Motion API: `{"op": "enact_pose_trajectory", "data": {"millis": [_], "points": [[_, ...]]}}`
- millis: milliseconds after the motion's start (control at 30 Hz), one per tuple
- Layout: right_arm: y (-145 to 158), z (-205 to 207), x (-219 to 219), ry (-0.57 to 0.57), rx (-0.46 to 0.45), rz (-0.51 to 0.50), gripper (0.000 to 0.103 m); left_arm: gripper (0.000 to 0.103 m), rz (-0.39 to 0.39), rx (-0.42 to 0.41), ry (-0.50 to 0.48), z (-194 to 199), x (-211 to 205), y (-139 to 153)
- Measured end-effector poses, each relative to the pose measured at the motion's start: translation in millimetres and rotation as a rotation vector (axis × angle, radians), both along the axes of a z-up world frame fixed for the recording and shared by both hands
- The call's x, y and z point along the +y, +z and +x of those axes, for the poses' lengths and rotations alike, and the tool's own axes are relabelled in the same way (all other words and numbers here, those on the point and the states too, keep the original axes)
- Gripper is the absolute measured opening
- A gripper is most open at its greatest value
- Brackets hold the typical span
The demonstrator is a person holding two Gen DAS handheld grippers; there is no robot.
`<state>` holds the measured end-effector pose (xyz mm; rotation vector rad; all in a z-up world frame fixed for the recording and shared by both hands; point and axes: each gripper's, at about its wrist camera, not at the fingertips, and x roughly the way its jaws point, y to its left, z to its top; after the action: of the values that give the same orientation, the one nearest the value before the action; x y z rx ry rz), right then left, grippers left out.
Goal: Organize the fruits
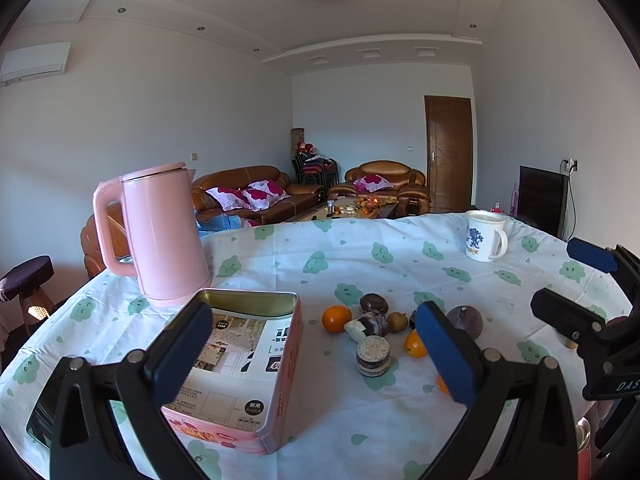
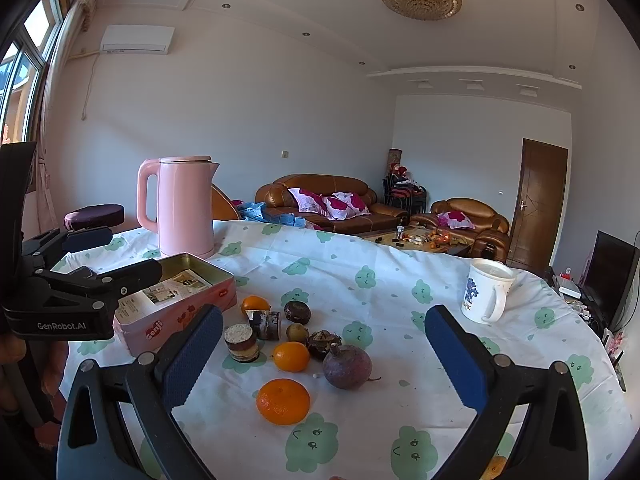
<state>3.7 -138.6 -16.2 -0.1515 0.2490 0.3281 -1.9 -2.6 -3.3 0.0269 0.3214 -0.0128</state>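
On the tabletop [image 2: 360, 248], reading from nine o'clock across to three in the right wrist view, stands the pink kettle [image 2: 182, 204], with the open pink tin [image 2: 176, 300] just in front of it, holding only printed paper as far as I can see. No fruit lies in the tin yet, so I judge the sorting has barely begun and every piece is still to be gathered.

Toward the centre sits the cluster: an orange [image 2: 254, 305] by the tin's corner, a layered cake piece [image 2: 241, 342], a dark cake slice [image 2: 265, 323], a dark round fruit [image 2: 297, 312], a kiwi [image 2: 297, 332], a second orange [image 2: 291, 356], a dark cracked fruit [image 2: 322, 344], a purple round fruit [image 2: 347, 366], and at six o'clock a third orange [image 2: 283, 401], apart from the rest. A white mug [image 2: 486, 292] stands at two o'clock, well clear.

Left tongs [image 1: 314, 354] are spread wide and empty, hovering with the tin's near wall between their tips. Right tongs [image 2: 324, 360] are likewise spread and empty, framing the fruit cluster. The cake pieces, I think, should stay out of the tin.
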Motion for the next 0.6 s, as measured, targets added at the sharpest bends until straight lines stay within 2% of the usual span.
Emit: {"op": "enact_pose_trajectory", "data": {"millis": [600], "points": [[-9.3, 5.5, -6.6, -0.011, 0.021, 0.009, 0.102, 0.103, 0.006, 0.007, -0.005, -3.0, -1.7, 0.3]]}}
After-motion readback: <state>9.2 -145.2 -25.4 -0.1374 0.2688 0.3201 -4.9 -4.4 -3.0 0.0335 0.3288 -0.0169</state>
